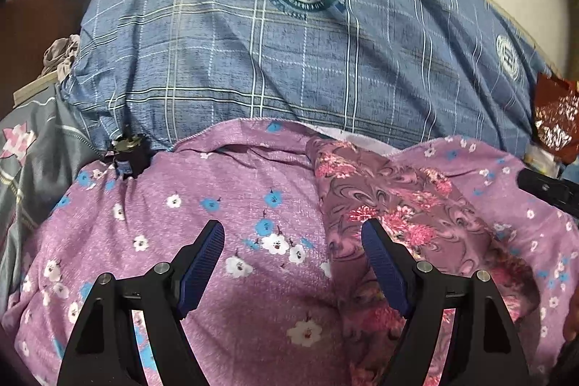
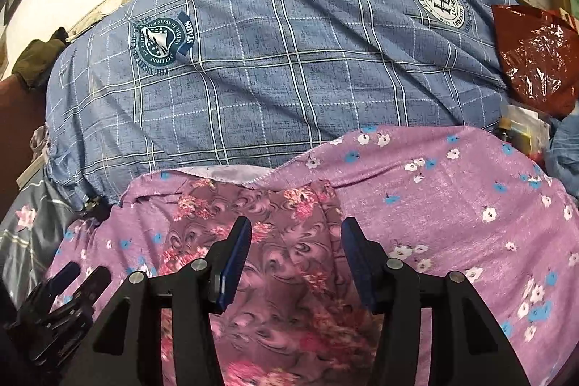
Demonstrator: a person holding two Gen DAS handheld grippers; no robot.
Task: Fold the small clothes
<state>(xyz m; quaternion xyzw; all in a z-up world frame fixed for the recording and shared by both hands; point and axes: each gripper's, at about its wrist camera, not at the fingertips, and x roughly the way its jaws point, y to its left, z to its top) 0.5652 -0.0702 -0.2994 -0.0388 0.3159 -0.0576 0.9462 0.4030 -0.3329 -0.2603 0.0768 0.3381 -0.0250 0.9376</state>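
A small mauve garment with a pink floral and swirl print lies as a long strip on a purple blanket with white and blue flowers. My left gripper is open and empty above the blanket, just left of the garment's left edge. My right gripper is open and empty directly over the garment, which runs beneath both fingers. The left gripper also shows in the right wrist view at the lower left.
A large blue plaid pillow lies behind the blanket against a white wall. A red plastic bag and clutter sit at the right. A grey floral sheet and a small dark object are at the left.
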